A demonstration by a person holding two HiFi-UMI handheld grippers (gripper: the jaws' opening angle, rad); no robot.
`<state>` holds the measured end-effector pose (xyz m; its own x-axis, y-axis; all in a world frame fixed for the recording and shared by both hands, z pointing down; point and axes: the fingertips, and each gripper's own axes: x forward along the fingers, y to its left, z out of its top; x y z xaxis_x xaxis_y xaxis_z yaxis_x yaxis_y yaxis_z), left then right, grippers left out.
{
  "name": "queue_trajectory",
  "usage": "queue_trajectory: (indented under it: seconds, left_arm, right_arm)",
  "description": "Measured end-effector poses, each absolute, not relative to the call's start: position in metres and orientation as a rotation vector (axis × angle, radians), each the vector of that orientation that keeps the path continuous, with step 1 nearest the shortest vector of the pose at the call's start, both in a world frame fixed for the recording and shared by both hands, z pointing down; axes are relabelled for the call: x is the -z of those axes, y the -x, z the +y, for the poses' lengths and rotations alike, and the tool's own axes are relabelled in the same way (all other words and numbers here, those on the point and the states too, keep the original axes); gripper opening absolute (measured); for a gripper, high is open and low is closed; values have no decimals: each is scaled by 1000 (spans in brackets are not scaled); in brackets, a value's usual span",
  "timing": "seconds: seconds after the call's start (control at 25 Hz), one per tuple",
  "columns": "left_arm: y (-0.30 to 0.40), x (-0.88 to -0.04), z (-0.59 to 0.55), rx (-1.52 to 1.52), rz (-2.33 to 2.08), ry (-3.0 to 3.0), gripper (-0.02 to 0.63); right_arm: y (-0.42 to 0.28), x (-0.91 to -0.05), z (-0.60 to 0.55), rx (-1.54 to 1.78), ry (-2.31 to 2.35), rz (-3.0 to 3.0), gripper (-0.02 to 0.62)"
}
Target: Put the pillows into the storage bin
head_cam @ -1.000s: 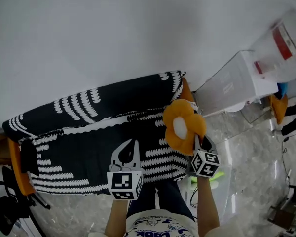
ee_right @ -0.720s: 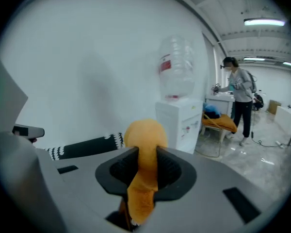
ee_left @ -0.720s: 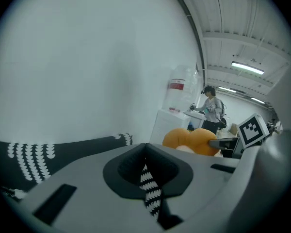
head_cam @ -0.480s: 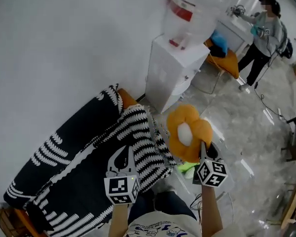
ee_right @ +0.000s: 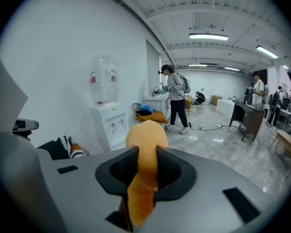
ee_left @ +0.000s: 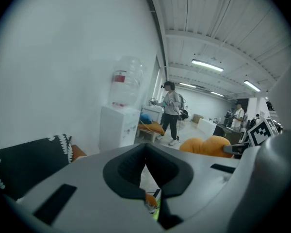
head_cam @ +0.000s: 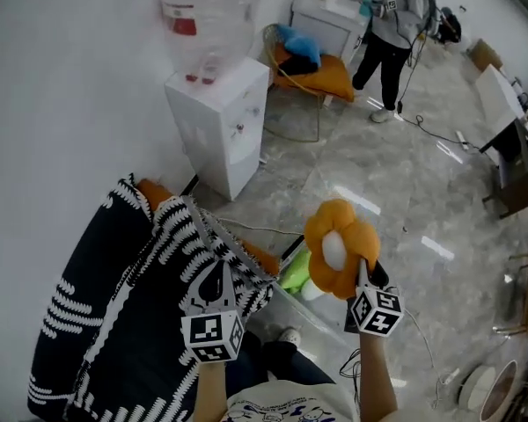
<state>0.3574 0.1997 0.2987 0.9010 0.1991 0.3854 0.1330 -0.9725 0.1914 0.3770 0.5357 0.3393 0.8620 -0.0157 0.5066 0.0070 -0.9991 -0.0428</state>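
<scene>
My right tongs (head_cam: 361,269) are clamped on the orange flower pillow (head_cam: 336,246), biting its lower edge so the petals and white centre stand up above the marker cube. In the right gripper view the pillow (ee_right: 144,144) fills the slot between the jaws of the tongs (ee_right: 146,165), a fold of its fabric squeezed flat there. The pillow is in the air, off the sofa, above and a little to the right of the clear storage bin (head_cam: 321,313) on the floor, where something green (head_cam: 295,271) and something pale already lie inside. My left tongs (head_cam: 218,269) are together with nothing between them. The left gripper view shows the jaws of the tongs (ee_left: 146,148) meeting in a thin line, with only a sliver of floor below, and the pillow (ee_left: 208,144) off to the right. These tongs hang over the edge of the sofa cover (head_cam: 114,306), a black cloth with white markings. Further off stand a white water dispenser (head_cam: 218,121) against the wall and a person (head_cam: 392,20) at a bench (head_cam: 330,11) across the pale polished floor.
</scene>
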Motion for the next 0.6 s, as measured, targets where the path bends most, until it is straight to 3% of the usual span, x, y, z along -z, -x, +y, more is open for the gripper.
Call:
queue_trajectory:
  seconds: [0.6]
  left_arm:
    - [-355, -321, 438, -751, 702, -2944, 14]
  right_arm:
    - [-291, -399, 728, 915, 2814, -383, 97]
